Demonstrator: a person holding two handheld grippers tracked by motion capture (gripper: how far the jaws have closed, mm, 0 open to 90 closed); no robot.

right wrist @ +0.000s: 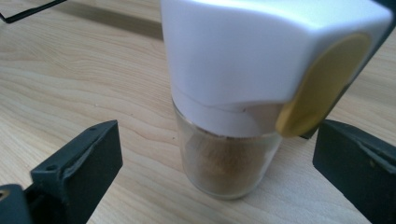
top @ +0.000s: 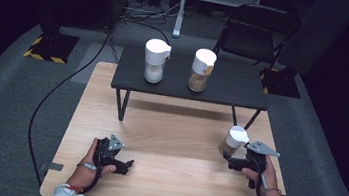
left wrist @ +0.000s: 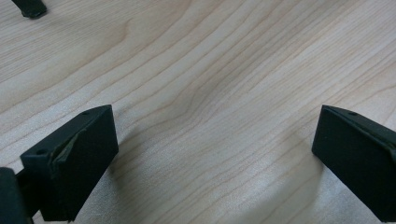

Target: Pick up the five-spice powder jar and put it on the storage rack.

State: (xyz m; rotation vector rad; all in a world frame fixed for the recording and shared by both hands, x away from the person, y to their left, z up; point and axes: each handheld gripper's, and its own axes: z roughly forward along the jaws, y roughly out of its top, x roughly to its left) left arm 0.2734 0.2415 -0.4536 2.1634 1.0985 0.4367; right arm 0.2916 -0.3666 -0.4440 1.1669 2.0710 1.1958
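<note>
A glass jar with a white lid stands on the wooden table at the right. In the right gripper view this jar holds brown powder, and its lid has a yellow tab. My right gripper is open, and the jar stands between its jaws without touching them. At the front left, my left gripper lies low over the table. It is open, with bare wood between its jaws.
A low black stand sits across the back of the table. It carries a jar of white powder and a jar of brown powder. Behind it are a folding chair and floor cables.
</note>
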